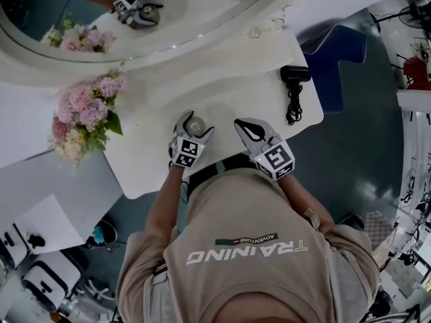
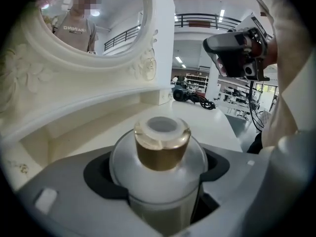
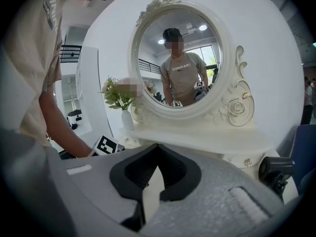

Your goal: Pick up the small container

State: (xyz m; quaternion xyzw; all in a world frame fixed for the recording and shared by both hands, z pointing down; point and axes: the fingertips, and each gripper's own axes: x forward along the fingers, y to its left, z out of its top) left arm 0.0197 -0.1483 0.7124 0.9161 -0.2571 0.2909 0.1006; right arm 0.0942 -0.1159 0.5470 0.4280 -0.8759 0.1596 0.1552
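The small container [image 1: 195, 125] is a round frosted jar with a gold collar and a clear cap. It stands near the front edge of the white vanity table [image 1: 229, 86]. My left gripper [image 1: 194, 121] closes round it from the person's side. In the left gripper view the small container [image 2: 160, 152] fills the hollow between the dark pads, and both jaws of the left gripper [image 2: 158, 169] press on its body. My right gripper [image 1: 246, 129] hovers just to the right, apart from the container. In its own view the right gripper [image 3: 157, 145] has its tips together with nothing between them.
An oval mirror [image 1: 135, 19] in an ornate white frame stands at the back of the table. A vase of pink flowers [image 1: 84, 116] is at the left. A black hair dryer [image 1: 294, 76] with its cord lies at the right end, beside a blue chair [image 1: 337, 52].
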